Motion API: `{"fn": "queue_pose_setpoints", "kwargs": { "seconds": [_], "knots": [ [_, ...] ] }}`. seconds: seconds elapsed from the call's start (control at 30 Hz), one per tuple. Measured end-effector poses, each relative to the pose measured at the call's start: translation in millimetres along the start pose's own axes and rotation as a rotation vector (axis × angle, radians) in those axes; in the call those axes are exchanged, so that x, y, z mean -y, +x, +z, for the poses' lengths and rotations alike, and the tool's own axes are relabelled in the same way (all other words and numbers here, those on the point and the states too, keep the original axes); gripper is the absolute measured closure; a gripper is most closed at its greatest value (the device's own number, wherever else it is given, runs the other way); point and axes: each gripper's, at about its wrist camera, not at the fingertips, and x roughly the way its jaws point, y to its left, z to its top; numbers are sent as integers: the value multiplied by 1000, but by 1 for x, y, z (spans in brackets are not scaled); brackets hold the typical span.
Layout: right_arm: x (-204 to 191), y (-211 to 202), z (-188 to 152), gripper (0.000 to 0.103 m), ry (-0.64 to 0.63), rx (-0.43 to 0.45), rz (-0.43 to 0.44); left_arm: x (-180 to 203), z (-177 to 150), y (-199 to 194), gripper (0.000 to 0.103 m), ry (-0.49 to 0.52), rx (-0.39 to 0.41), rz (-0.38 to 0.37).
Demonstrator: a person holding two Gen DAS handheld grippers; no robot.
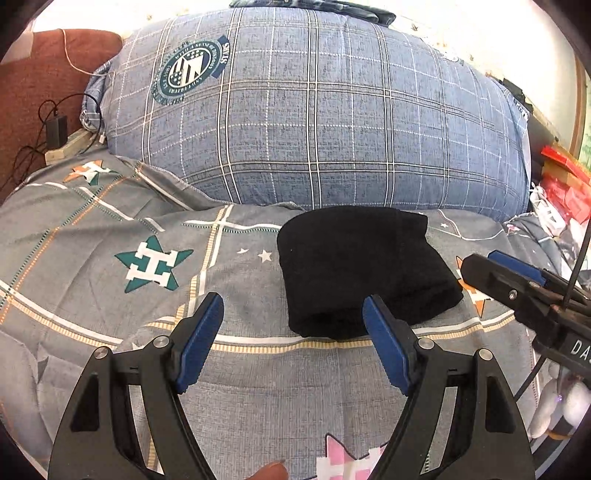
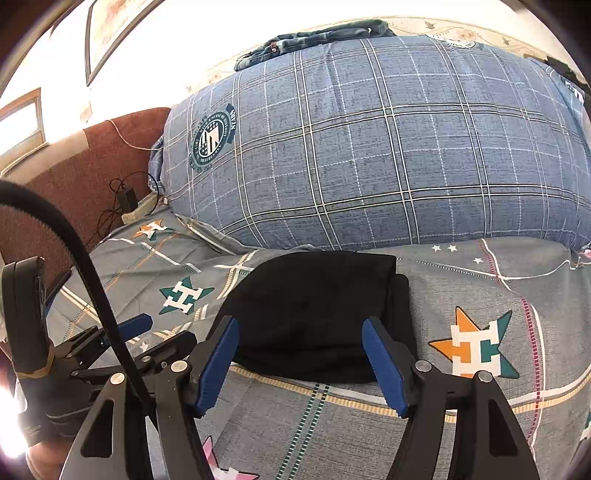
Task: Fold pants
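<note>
Since the black pants [image 2: 317, 314] lie as a compact folded bundle at 12 o'clock, folding appears complete; left gripper [image 1: 293, 338] and right gripper [image 2: 299, 363] stand spread, empty.

Folded pants [image 1: 364, 269] on bedsheet [image 1: 110, 295], before pillow [image 1: 314, 122].

A: Bed sheet [image 1: 92, 236], grey with star prints, fills the lower frame. Big blue plaid pillow [image 1: 314, 122] behind, centre.

B: Rust-brown headboard [image 2: 110, 155] at left, framed picture [image 2: 110, 33] upper left, window [image 2: 22, 122] far left. Harsh daylight, wall [image 1: 480, 33] washed out.
</note>
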Motion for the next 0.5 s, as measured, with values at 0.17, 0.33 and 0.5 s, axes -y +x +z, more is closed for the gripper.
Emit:
{"fn": "queue_pose_setpoints", "kwargs": {
  "seconds": [0.17,0.33,0.5],
  "knots": [
    [-4,2,-3,35,-9,-14,-13,-2,1,-4,24,-7,20,0],
    [-7,5,-5,35,-6,-20,-13,-5,3,-6,24,-23,26,1],
    [-8,9,-7,35,-8,-33,-13,-5,3,-7,24,-19,36,5]
  ]
}}
